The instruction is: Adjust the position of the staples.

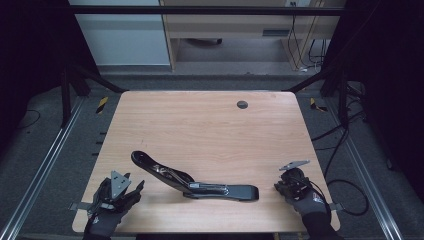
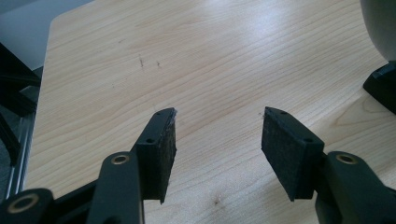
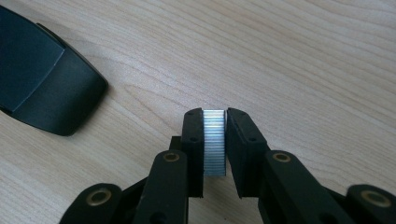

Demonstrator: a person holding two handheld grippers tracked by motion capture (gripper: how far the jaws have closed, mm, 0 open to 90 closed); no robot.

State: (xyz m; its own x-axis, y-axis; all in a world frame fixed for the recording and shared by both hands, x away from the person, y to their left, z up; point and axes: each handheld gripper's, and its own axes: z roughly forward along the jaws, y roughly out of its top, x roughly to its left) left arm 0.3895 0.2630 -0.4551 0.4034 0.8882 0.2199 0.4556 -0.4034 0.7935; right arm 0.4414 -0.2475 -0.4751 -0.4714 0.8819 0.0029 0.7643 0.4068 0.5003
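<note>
A black stapler [image 1: 190, 182] lies swung open near the table's front edge, its upper arm raised toward the left. My left gripper [image 1: 134, 181] rests just left of it, and in the left gripper view the left gripper [image 2: 217, 135] stands open over bare wood, with a stapler part [image 2: 383, 88] at the right edge. My right gripper [image 1: 280, 186] sits right of the stapler's end. In the right gripper view, the right gripper [image 3: 215, 114] is shut on a silver strip of staples [image 3: 215, 144], and the stapler's rounded end [image 3: 42, 88] lies to its upper left.
The wooden table [image 1: 200, 125] has a round cable hole [image 1: 242, 104] near its far edge. Metal rails and cables run along the floor on both sides, and cabinets stand beyond the table.
</note>
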